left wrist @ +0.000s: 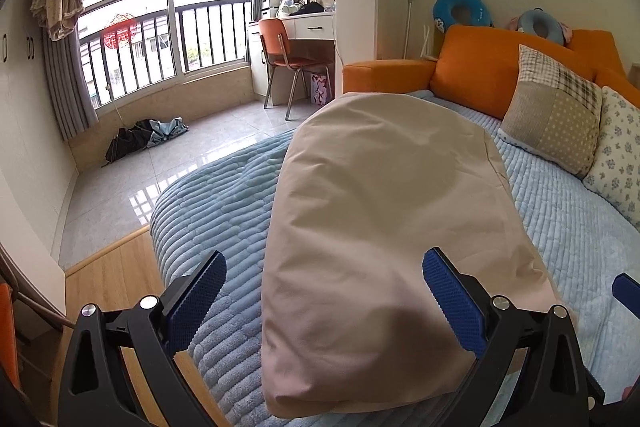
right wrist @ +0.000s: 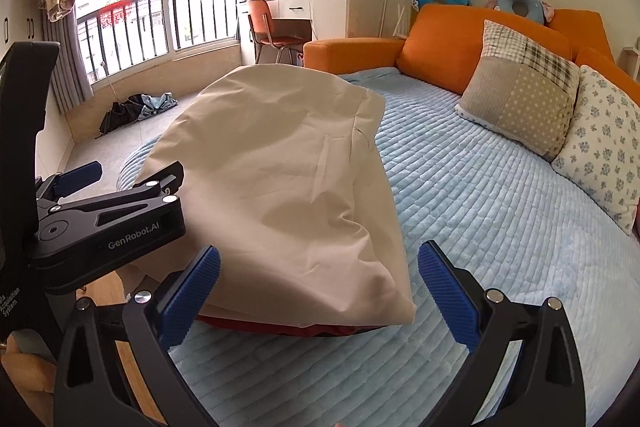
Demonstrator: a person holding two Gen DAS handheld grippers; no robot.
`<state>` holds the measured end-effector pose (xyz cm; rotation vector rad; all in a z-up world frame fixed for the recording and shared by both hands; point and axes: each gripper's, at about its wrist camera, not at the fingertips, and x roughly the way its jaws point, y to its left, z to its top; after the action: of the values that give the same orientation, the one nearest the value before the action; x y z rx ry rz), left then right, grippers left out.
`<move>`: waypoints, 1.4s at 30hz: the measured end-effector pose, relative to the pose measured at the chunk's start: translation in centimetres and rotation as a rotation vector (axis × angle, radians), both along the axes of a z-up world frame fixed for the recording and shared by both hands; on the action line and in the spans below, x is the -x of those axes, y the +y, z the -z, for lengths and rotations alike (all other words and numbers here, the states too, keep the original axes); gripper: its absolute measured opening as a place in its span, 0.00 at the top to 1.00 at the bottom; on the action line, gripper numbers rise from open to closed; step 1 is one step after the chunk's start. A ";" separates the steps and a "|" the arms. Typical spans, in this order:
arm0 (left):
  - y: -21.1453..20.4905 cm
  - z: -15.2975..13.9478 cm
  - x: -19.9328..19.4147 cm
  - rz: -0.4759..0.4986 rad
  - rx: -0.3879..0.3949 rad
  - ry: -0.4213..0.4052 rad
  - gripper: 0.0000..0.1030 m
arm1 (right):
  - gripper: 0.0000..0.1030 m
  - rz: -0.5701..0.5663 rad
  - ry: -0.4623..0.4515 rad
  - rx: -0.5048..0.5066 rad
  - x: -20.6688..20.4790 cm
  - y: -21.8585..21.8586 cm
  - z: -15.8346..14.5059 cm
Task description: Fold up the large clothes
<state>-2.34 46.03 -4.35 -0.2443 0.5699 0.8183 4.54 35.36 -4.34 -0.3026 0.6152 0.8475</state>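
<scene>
Garment: the beige garment (left wrist: 384, 227) is lying folded into a long bundle on the light blue bed cover (left wrist: 560, 211), running away from me toward the orange sofa back (left wrist: 480, 67). Its near end is sitting close to the bed's front edge.
Under the garment: in the right wrist view a strip of red cloth (right wrist: 296, 329) is showing beneath the near end of the beige bundle.
Left tool: my left tool (left wrist: 324, 301) is hanging wide open, gripping nothing. Its blue pads (left wrist: 454, 301) are sitting on either side of the garment's near end; I cannot tell whether they are touching the cloth.
Right tool: my right tool (right wrist: 320, 297) is also spread wide and empty. It is hovering just off the garment's near right corner, with the left pad in front of the cloth and the right pad over bare bed cover.
Tools together: the left tool is showing at the left side of the right wrist view, at the garment's left flank.
Pillows: a patchwork pillow (right wrist: 524, 87) and a flowered pillow (right wrist: 604, 147) are leaning against the sofa back, well apart from the garment.
</scene>
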 end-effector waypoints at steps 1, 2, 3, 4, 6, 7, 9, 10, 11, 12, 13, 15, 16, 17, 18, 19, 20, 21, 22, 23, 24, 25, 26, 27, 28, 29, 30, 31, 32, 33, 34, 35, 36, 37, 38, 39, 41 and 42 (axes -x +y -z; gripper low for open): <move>0.1 -0.1 -0.1 0.005 0.001 -0.002 0.03 | 0.05 0.000 -0.002 -0.004 0.0 0.0 0.0; 0.0 -0.1 -0.1 0.010 0.003 -0.004 0.03 | 0.05 0.000 -0.002 -0.009 0.0 0.0 0.0; 0.1 -0.1 -0.2 0.011 0.001 -0.005 0.03 | 0.05 0.001 -0.006 -0.012 0.1 -0.1 0.0; 0.0 0.0 -0.2 0.014 0.002 -0.005 0.03 | 0.05 0.003 -0.009 -0.014 0.1 -0.1 0.0; 0.0 0.0 -0.2 0.015 0.001 -0.001 0.03 | 0.05 0.008 -0.009 -0.026 0.0 -0.3 -0.1; 0.1 0.0 -0.3 0.018 0.000 0.000 0.03 | 0.05 0.011 -0.010 -0.029 0.0 -0.3 -0.1; 0.1 0.0 -0.4 0.020 0.000 0.000 0.03 | 0.05 0.023 -0.018 -0.033 -0.1 -0.4 -0.2; 0.1 0.0 -0.4 0.021 0.001 0.000 0.03 | 0.05 0.026 -0.021 -0.034 0.0 -0.5 -0.2; 0.1 0.0 -0.4 0.022 0.002 -0.001 0.03 | 0.05 0.028 -0.022 -0.041 0.0 -0.6 -0.2; 0.2 0.0 -0.4 0.024 0.005 -0.002 0.03 | 0.05 0.030 -0.025 -0.046 0.0 -0.7 -0.3; 0.2 0.0 -0.5 0.024 0.006 -0.002 0.03 | 0.05 0.033 -0.033 -0.051 0.0 -0.7 -0.4; 0.1 0.1 -0.4 0.028 0.007 0.000 0.03 | 0.05 0.041 -0.041 -0.054 0.1 -0.8 -0.4; 0.1 0.2 -0.5 0.027 0.006 0.002 0.03 | 0.05 0.043 -0.041 -0.053 0.0 -0.8 -0.4; 0.1 0.2 -0.6 0.029 0.006 0.003 0.03 | 0.05 0.048 -0.044 -0.052 0.0 -0.9 -0.4; 0.1 0.2 -0.6 0.030 0.006 0.004 0.03 | 0.05 0.050 -0.046 -0.053 0.0 -0.9 -0.5; 0.0 0.2 -0.6 0.029 0.004 0.005 0.03 | 0.05 0.052 -0.048 -0.051 0.0 -1.0 -0.5; 0.0 0.2 -0.6 0.030 0.005 0.003 0.03 | 0.05 0.052 -0.049 -0.050 0.0 -1.0 -0.5; 0.0 0.2 -0.7 0.032 0.007 0.002 0.03 | 0.05 0.054 -0.052 -0.048 0.0 -1.0 -0.5; 0.0 0.2 -0.7 0.032 0.007 0.002 0.03 | 0.05 0.055 -0.052 -0.046 0.0 -1.0 -0.4; 0.0 0.2 -0.7 0.032 0.005 0.003 0.03 | 0.05 0.055 -0.050 -0.045 -0.1 -1.0 -0.4; 0.0 0.2 -0.8 0.032 0.000 0.005 0.03 | 0.05 0.056 -0.050 -0.045 -0.1 -1.0 -0.4; -0.1 0.1 -0.8 0.032 -0.003 0.006 0.03 | 0.05 0.057 -0.050 -0.043 -0.2 -1.0 -0.4; -0.2 0.1 -0.8 0.030 -0.007 0.009 0.03 | 0.05 0.058 -0.051 -0.043 -0.2 -1.1 -0.5; -0.3 0.1 -0.7 0.030 -0.012 0.012 0.03 | 0.05 0.060 -0.053 -0.045 -0.2 -1.2 -0.5; -0.3 0.1 -0.5 0.028 -0.015 0.012 0.03 | 0.05 0.062 -0.056 -0.045 -0.3 -1.3 -0.5; -0.4 0.0 -0.4 0.025 -0.018 0.014 0.03 | 0.05 0.062 -0.054 -0.047 -0.3 -1.4 -0.5; -0.4 0.1 -0.3 0.023 -0.022 0.019 0.03 | 0.05 0.065 -0.055 -0.048 -0.3 -1.4 -0.5; -0.4 0.2 -0.1 0.022 -0.024 0.024 0.03 | 0.05 0.066 -0.054 -0.049 -0.4 -1.4 -0.6; -0.3 0.2 0.1 0.020 -0.027 0.026 0.03 | 0.05 0.069 -0.056 -0.049 -0.4 -1.5 -0.6; -0.3 0.3 0.2 0.018 -0.027 0.028 0.03 | 0.05 0.071 -0.060 -0.051 -0.4 -1.6 -0.7; -0.4 0.3 0.4 0.015 -0.026 0.029 0.03 | 0.05 0.071 -0.062 -0.051 -0.4 -1.6 -0.8; -0.3 0.3 0.7 0.013 -0.025 0.028 0.03 | 0.05 0.071 -0.060 -0.052 -0.4 -1.7 -0.9; -0.3 0.3 0.9 0.012 -0.023 0.025 0.03 | 0.05 0.073 -0.060 -0.054 -0.5 -1.7 -0.9; -0.4 0.3 1.1 0.013 -0.022 0.026 0.03 | 0.05 0.074 -0.062 -0.056 -0.5 -1.8 -1.0; -0.5 0.3 1.3 0.013 -0.024 0.028 0.03 | 0.05 0.074 -0.063 -0.057 -0.5 -1.8 -1.1; -0.6 0.3 1.4 0.012 -0.027 0.029 0.03 | 0.05 0.074 -0.062 -0.058 -0.5 -1.9 -1.2; -0.8 0.2 1.5 0.015 -0.031 0.029 0.03 | 0.05 0.074 -0.061 -0.060 -0.5 -1.8 -1.3; -0.9 0.1 1.7 0.015 -0.034 0.025 0.03 | 0.05 0.073 -0.062 -0.061 -0.5 -1.8 -1.4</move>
<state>-4.01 45.16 -4.41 -0.1986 0.5804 0.8168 5.02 33.54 -2.98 -0.2488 0.5388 0.7821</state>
